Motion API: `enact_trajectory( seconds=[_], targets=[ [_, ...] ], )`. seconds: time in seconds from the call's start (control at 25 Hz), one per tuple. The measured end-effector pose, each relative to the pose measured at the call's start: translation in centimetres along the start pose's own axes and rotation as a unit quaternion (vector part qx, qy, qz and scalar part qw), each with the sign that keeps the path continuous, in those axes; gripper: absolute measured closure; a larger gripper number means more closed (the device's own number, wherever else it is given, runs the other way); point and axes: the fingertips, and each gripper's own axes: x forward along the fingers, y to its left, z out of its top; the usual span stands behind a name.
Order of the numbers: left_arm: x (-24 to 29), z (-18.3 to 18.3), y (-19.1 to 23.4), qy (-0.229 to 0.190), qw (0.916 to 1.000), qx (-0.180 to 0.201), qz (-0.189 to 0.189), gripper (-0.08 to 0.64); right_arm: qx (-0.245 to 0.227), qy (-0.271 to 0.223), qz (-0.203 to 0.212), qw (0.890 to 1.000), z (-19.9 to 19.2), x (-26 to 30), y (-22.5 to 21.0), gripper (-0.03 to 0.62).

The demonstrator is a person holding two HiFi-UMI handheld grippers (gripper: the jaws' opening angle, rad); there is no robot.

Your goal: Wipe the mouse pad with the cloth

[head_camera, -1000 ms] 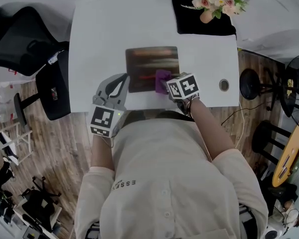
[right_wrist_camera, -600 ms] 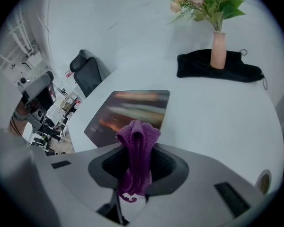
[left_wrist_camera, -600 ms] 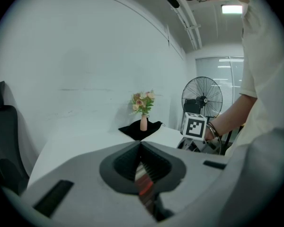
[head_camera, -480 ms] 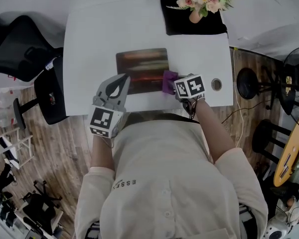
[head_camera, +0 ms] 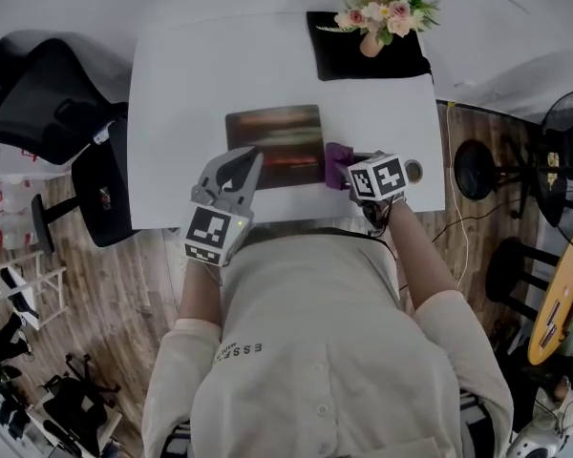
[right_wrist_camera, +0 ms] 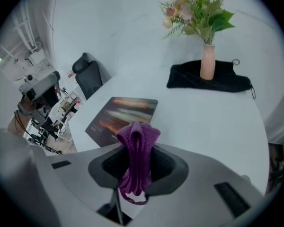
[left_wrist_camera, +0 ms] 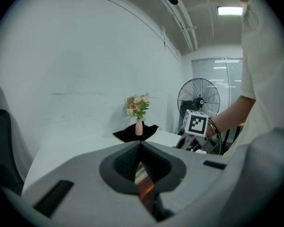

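The dark mouse pad [head_camera: 273, 141] with orange streaks lies flat on the white table [head_camera: 186, 74], near its front edge. My right gripper [head_camera: 351, 172] is shut on a purple cloth [head_camera: 337, 164], held just off the pad's right edge. In the right gripper view the cloth [right_wrist_camera: 138, 157] hangs bunched from the jaws above the table, with the pad [right_wrist_camera: 123, 116] ahead and to the left. My left gripper [head_camera: 251, 158] is shut and empty, its tips over the pad's near-left part. Whether it touches the pad cannot be told.
A pink vase of flowers [head_camera: 377, 12] stands on a black cloth [head_camera: 368, 53] at the table's back right. A round cable hole [head_camera: 414, 171] sits just right of my right gripper. A black office chair [head_camera: 38, 84] is left of the table and a fan [head_camera: 568, 132] to the right.
My right gripper has dragged the purple cloth rightward, from the pad's right part to just past its right edge. The left gripper has shifted slightly further over the pad.
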Motion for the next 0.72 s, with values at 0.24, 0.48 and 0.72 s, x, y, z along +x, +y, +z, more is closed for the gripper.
enact_trajectory(
  seconds=[0.24,0.48,0.72],
  targets=[
    [-0.6,1.4,1.1,-0.013,0.9999,-0.004,0.003,0.560,-0.052,-0.123,0.009,0.991,6.4,-4.1,3.1,0.482],
    [-1.7,2.8,3.2,-0.013,0.9997,0.011,0.017,0.560,-0.106,-0.245,-0.018,0.963,11.9,-8.4,6.0,0.483],
    [-3.1,4.3,5.1,-0.030,0.9988,0.022,0.033,0.559,-0.130,-0.326,-0.029,0.936,14.8,-11.8,8.3,0.486]
  ],
)
